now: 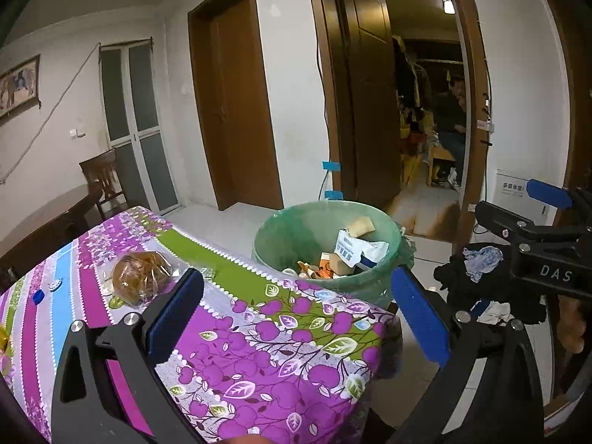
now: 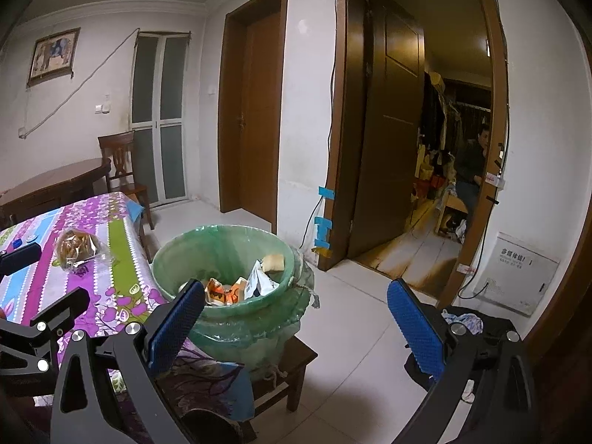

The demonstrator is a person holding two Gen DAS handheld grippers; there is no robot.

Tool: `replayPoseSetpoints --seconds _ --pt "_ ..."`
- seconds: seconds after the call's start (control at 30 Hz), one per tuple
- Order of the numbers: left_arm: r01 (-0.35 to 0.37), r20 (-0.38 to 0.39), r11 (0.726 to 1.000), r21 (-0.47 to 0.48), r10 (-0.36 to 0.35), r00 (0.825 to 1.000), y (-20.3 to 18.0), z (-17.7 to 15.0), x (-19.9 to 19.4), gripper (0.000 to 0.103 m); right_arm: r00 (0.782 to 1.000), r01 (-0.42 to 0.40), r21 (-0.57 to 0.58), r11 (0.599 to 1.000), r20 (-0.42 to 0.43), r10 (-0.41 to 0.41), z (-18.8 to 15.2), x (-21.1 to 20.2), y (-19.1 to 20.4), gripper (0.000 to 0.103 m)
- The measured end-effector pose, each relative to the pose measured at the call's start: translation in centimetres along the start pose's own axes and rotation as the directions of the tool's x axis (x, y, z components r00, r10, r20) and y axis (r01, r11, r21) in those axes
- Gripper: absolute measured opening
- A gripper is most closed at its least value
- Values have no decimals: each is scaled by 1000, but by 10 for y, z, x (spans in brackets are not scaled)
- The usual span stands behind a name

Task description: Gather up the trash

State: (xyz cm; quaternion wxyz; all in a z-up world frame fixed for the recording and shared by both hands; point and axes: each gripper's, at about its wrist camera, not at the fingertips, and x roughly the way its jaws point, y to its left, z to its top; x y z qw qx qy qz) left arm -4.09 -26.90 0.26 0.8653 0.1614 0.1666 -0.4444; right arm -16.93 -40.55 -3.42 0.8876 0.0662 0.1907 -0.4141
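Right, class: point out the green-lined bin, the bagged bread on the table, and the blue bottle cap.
green-lined bin (image 2: 185,259): right wrist view, inner left wall.
bagged bread (image 1: 142,272): left wrist view, middle of the loaf.
blue bottle cap (image 1: 38,297): left wrist view, its top.

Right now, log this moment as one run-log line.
left gripper: open, empty | right gripper: open, empty | wrapped bun: on table | bin: part-filled

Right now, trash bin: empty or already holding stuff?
Partly filled. The green-lined trash bin holds wrappers and cartons low inside, well below the rim; its far inner wall is bare.
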Motion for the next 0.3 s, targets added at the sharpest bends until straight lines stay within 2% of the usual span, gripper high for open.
replayPoseSetpoints --seconds 0.1,0.2,0.3 --pt "-5 -21 1000 3 5 1000 -2 2 1 98 1000 -3 7 1000 2 3 1 0 -1 99" --pt "27 -41 1000 3 -27 999 -1 3 3 98 1000 -2 11 1000 5 2 1 0 -2 99" --pt "16 -43 1000 1 -16 999 -1 3 3 98 1000 -2 12 1000 3 2 1 0 -3 99"
